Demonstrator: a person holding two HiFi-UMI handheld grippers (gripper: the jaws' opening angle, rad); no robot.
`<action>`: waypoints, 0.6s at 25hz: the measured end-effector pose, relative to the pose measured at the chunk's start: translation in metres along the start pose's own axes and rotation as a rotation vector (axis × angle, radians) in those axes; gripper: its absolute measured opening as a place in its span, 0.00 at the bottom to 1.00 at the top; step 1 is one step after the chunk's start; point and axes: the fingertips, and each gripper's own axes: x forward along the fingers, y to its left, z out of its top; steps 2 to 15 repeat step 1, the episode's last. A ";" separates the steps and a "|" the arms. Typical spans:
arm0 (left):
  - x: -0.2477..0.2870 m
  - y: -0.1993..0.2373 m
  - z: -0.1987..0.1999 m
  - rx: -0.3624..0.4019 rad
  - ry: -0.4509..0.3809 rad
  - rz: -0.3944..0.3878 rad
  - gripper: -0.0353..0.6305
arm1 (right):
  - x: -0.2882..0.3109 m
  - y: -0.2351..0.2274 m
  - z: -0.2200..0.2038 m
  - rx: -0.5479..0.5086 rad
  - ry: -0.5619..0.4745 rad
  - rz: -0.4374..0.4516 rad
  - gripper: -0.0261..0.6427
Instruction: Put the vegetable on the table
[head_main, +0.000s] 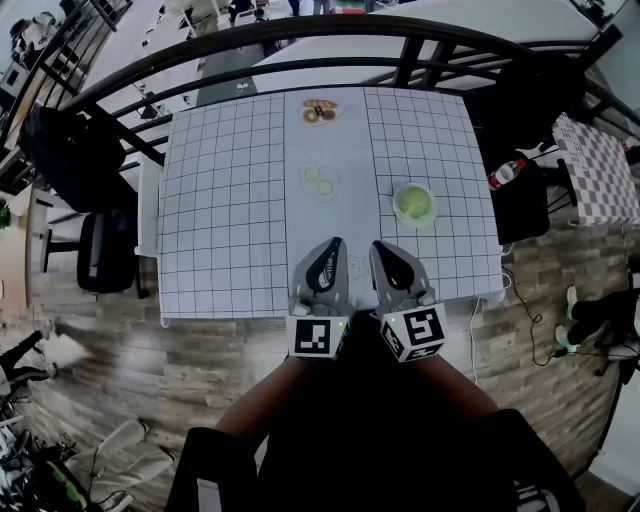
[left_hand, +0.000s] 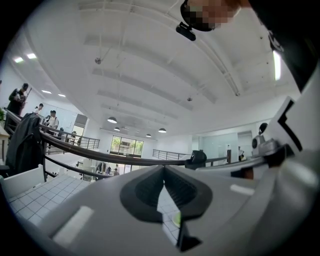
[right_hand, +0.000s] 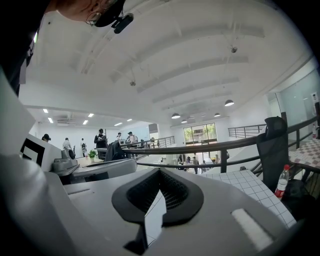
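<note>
Both claws hover side by side over the near edge of the counter (head_main: 225, 200), which is covered by a white cloth with a dark grid and a plain pale strip down its middle. The left claw (head_main: 333, 246) has its two dark-padded jaws pressed together at the tips with nothing between them, as the left gripper view shows. The right claw (head_main: 381, 248) is the same in the right gripper view, with the tips meeting and nothing pinched. Each claw carries its marker cube nearest the person.

Three containers stand on the counter, all well apart from the claws. On the pale strip near the middle sits a small clear round plate (head_main: 320, 181) with two pale green round vegetable slices (head_main: 318, 180) lying flat on it, one just beside the other. To its right, on the gridded part, stands a green round bowl (head_main: 413, 203) holding something pale green that cannot be made out. At the far end of the strip is a small light plate (head_main: 320, 111) carrying a few brown and orange pieces, too small to identify.

Beyond the counter's right edge a clear plastic bottle with a red cap (head_main: 505, 172) lies tilted against a dark bag; the right gripper view shows it upright (right_hand: 282, 182). A black chair (head_main: 105, 250) stands off the left edge, and a black metal railing (head_main: 300, 35) curves behind the far side.
</note>
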 end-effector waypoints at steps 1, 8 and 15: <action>-0.002 0.000 0.000 0.000 -0.001 -0.004 0.06 | -0.001 0.001 -0.001 0.001 0.001 -0.002 0.03; -0.002 0.000 0.000 0.000 -0.001 -0.004 0.06 | -0.001 0.001 -0.001 0.001 0.001 -0.002 0.03; -0.002 0.000 0.000 0.000 -0.001 -0.004 0.06 | -0.001 0.001 -0.001 0.001 0.001 -0.002 0.03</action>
